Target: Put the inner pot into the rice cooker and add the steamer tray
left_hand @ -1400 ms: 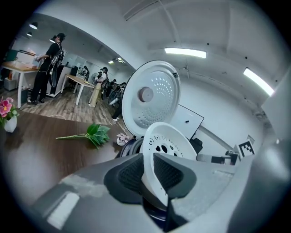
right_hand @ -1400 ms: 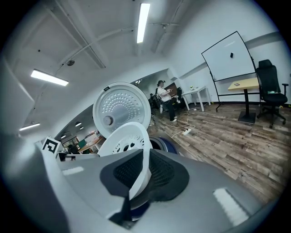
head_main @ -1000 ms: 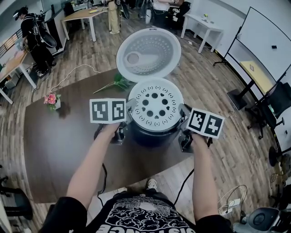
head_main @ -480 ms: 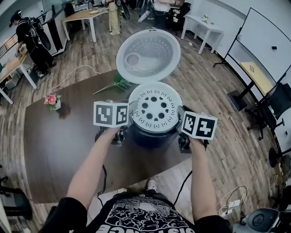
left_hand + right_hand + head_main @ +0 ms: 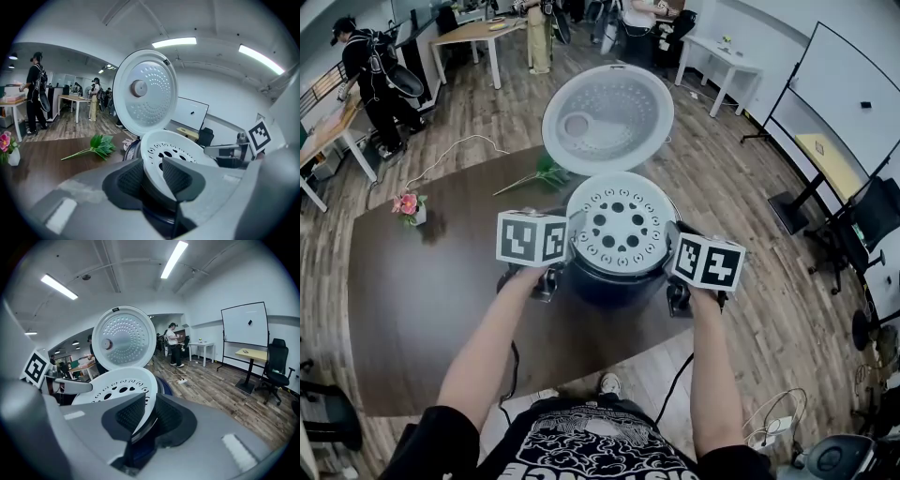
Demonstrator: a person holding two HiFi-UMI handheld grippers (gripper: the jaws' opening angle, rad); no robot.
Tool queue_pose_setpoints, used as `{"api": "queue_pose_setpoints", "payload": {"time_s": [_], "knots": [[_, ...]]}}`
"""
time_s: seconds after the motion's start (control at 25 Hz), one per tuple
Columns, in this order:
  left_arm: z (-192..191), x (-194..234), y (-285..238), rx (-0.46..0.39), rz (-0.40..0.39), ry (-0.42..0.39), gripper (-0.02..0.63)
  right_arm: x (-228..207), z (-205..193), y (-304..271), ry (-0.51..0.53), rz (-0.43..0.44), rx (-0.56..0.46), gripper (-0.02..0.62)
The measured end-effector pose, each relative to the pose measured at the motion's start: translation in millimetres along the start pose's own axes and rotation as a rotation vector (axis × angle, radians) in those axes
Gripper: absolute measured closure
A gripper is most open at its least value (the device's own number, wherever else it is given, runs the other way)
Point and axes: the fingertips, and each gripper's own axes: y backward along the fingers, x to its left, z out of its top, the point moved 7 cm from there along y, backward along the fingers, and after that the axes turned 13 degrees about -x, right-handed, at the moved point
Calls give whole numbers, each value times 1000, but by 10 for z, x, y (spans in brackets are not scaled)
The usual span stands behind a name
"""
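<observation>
A white perforated steamer tray (image 5: 622, 223) sits level over the mouth of the dark blue rice cooker (image 5: 614, 279), whose round lid (image 5: 607, 119) stands open behind it. My left gripper (image 5: 564, 251) is shut on the tray's left rim, and my right gripper (image 5: 675, 255) is shut on its right rim. In the left gripper view the tray (image 5: 174, 151) runs between the pads of that gripper (image 5: 152, 176). In the right gripper view its rim (image 5: 117, 384) is pinched by that gripper (image 5: 149, 414). The tray hides the cooker's inside, so the inner pot cannot be seen.
The cooker stands near the front edge of a dark brown table (image 5: 422, 291). A green leafy sprig (image 5: 546, 173) lies behind it and a small vase of pink flowers (image 5: 408, 206) stands at far left. People, desks and a whiteboard (image 5: 858, 89) are beyond.
Both grippers have come down and slightly inward with the tray. It was tilted steeply in the gripper views and is now nearly level, lower over the cooker.
</observation>
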Motion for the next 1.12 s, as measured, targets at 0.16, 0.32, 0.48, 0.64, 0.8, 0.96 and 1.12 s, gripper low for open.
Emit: {"api": "queue_pose_setpoints", "payload": {"time_s": [0.16, 0.32, 0.48, 0.64, 0.8, 0.96, 1.12], "knots": [[14, 20, 14, -3, -1, -43, 469, 52, 8, -28, 12, -4, -6, 523], [21, 25, 52, -5, 10, -59, 461, 84, 33, -11, 18, 2, -10, 525], [-19, -44, 61, -9, 21, -54, 430, 34, 66, 62, 25, 15, -21, 526], [-14, -5, 116, -12, 33, -56, 430, 119, 132, 62, 32, 37, -40, 526], [20, 27, 216, -32, 49, -62, 430, 281, 241, 57, 47, 91, -68, 526], [54, 113, 403, -73, 79, -48, 430, 526, 331, 82, 77, 141, -95, 526], [101, 171, 626, -108, 133, -69, 430, 794, 412, 107, 92, 216, -120, 528]]}}
